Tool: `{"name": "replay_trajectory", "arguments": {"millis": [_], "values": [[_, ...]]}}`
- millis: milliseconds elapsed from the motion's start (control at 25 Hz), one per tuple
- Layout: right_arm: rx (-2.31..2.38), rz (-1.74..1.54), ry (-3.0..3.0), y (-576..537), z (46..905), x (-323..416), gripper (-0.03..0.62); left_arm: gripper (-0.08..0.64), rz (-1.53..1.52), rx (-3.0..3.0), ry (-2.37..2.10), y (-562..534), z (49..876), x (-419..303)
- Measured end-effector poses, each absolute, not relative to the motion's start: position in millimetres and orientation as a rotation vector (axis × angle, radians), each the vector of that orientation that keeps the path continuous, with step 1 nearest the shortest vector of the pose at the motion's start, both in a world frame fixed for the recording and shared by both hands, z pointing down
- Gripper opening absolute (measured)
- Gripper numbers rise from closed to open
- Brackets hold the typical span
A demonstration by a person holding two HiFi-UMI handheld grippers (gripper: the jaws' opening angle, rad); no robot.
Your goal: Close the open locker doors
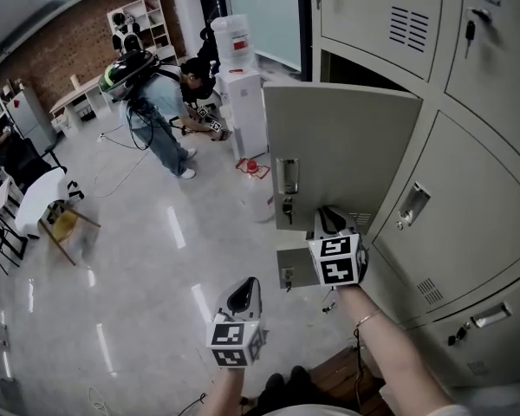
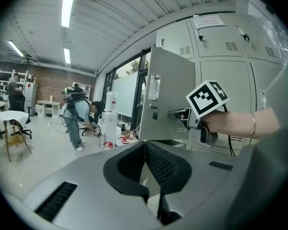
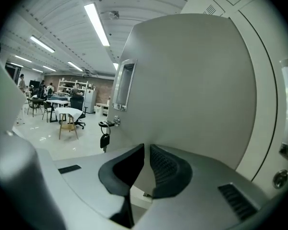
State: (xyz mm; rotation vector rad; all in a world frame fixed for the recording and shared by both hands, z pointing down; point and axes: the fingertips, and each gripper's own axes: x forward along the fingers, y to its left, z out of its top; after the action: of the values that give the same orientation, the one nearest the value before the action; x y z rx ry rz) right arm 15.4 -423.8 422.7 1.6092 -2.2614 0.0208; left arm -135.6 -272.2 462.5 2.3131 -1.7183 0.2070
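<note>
A grey locker door [image 1: 342,159] stands swung out from the locker bank, its recessed handle [image 1: 287,176] and key facing me. My right gripper [image 1: 331,215] is at the lower part of that door's outer face, jaws shut with nothing between them. In the right gripper view the door [image 3: 192,90] fills the space just ahead of the right gripper [image 3: 147,147]. Below it, a second smaller door [image 1: 296,267] also hangs open. My left gripper [image 1: 245,286] hovers lower left over the floor, shut and empty. From the left gripper [image 2: 145,143] I see the door [image 2: 170,95] and the right gripper [image 2: 178,114].
Closed lockers [image 1: 468,206] run along the right. A person [image 1: 160,115] bends beside a white water dispenser [image 1: 243,85], with red items [image 1: 253,167] on the floor nearby. A white table with a chair [image 1: 39,202] stands at the left.
</note>
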Motion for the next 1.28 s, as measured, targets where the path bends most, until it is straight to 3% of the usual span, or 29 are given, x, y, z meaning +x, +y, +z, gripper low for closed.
{"name": "replay_trajectory", "arguments": {"millis": [1280], "values": [[1.764,0.273,-2.130,-494.2,432.7,85.1,0.067,0.021,0.202,2.301,-1.726,-285.7,462.2,-123.8]]}}
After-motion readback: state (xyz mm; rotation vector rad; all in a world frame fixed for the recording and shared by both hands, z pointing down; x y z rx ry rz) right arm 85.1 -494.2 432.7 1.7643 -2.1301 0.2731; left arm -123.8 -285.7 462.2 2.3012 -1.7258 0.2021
